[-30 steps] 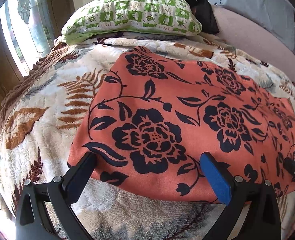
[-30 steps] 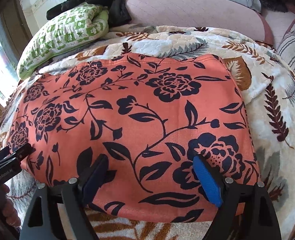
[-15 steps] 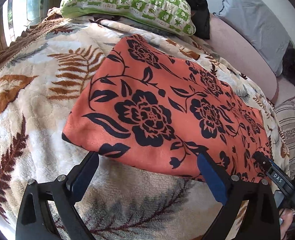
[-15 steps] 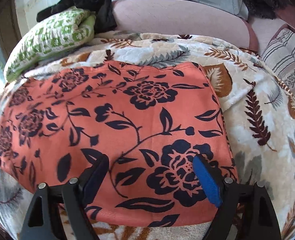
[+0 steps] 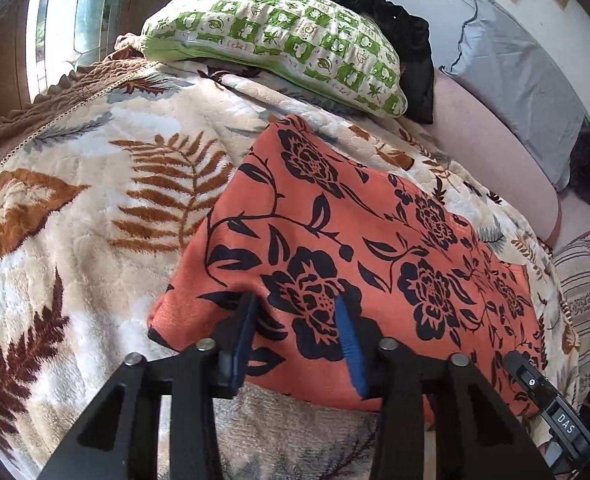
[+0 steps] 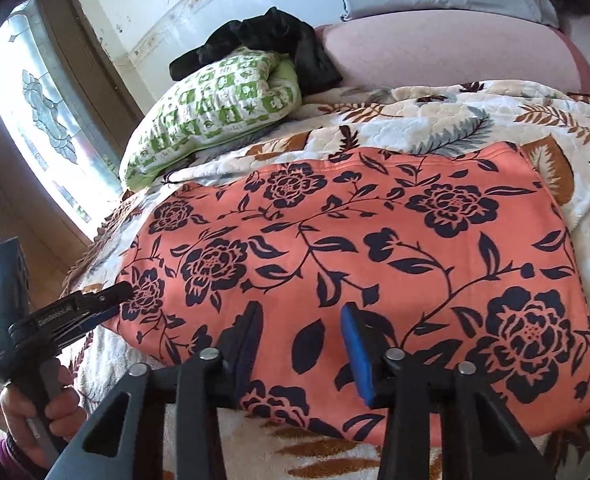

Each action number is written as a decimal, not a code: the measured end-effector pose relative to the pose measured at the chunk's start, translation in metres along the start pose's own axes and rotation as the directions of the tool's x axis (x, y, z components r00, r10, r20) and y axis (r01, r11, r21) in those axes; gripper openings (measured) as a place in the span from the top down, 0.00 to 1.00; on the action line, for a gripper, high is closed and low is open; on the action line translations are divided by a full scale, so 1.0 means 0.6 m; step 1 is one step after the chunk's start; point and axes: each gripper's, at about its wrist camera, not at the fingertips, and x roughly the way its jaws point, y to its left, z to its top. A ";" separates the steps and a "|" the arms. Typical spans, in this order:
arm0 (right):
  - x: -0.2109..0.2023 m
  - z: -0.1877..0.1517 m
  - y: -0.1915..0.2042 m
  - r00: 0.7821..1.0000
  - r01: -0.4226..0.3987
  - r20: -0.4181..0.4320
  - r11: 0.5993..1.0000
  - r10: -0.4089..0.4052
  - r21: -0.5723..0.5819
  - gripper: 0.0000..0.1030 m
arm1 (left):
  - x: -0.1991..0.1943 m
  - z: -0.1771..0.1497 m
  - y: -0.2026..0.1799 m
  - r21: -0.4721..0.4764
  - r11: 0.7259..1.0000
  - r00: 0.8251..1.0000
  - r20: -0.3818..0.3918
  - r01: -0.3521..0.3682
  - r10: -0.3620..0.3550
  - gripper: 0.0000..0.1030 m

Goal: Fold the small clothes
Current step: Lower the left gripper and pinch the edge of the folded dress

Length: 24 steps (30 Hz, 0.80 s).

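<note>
The cloth (image 5: pixel 375 240), orange with black flowers, lies flat on the blanket (image 5: pixel 95 200) that covers the bed, its near hem toward me and its far edge short of the green pillow (image 5: pixel 279 40). My left claw (image 5: pixel 295 332) sits at the near left corner; its jaws have just been closing and now stand narrow over the hem, with a bunch of fabric rising between the pads (image 5: pixel 347 340), though I cannot tell for sure that both pads press on it. Further right, my right claw (image 6: pixel 303 340) is over the near hem too, toward the middle; its jaws have likewise just been closing and stand narrow, cloth lying between them, and again I cannot tell whether the pinch has bitten. I judge the cloth to be light, soft and limp: it will drape and sag between two holds and keep no shape of its own. It looks already doubled, so a pinch may catch only the top layer. The plush blanket beneath may drag at it. I think the best holds are the two near corners, taken through all layers at the hem, not mid-panel.
</note>
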 end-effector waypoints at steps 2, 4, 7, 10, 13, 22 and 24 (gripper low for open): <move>0.002 -0.008 0.007 1.000 -0.012 -0.005 1.000 0.012 -0.014 0.63 | 0.002 -0.001 0.004 -0.011 1.000 1.000 -0.007 0.010 -0.010 0.71; 0.006 -0.013 0.012 1.000 -0.028 -0.012 0.999 0.028 -0.019 0.63 | 0.002 -0.003 0.002 -0.019 1.000 1.000 -0.011 0.021 -0.021 0.71; 0.009 -0.018 0.020 0.999 -0.039 -0.017 0.999 0.038 -0.033 0.63 | -0.008 -0.016 0.005 -0.028 0.999 1.000 -0.023 0.016 -0.017 0.68; 0.014 -0.017 0.023 0.999 -0.030 -0.025 0.998 0.029 -0.046 0.63 | -0.020 -0.028 0.017 -0.086 0.994 0.997 -0.020 0.068 -0.070 0.51; 0.041 -0.018 0.016 0.995 0.003 -0.095 0.999 -0.006 -0.032 0.64 | -0.013 -0.035 0.020 -0.106 0.990 0.994 -0.046 0.092 -0.098 0.44; 0.053 -0.018 0.007 0.995 0.000 -0.098 1.000 -0.001 -0.019 0.64 | -0.021 -0.067 0.031 -0.151 0.987 0.995 -0.071 0.058 -0.070 0.44; 0.054 -0.017 0.008 0.995 -0.004 -0.098 1.000 0.002 -0.017 0.64 | -0.016 -0.069 0.030 -0.138 0.989 0.995 -0.075 0.055 -0.066 0.43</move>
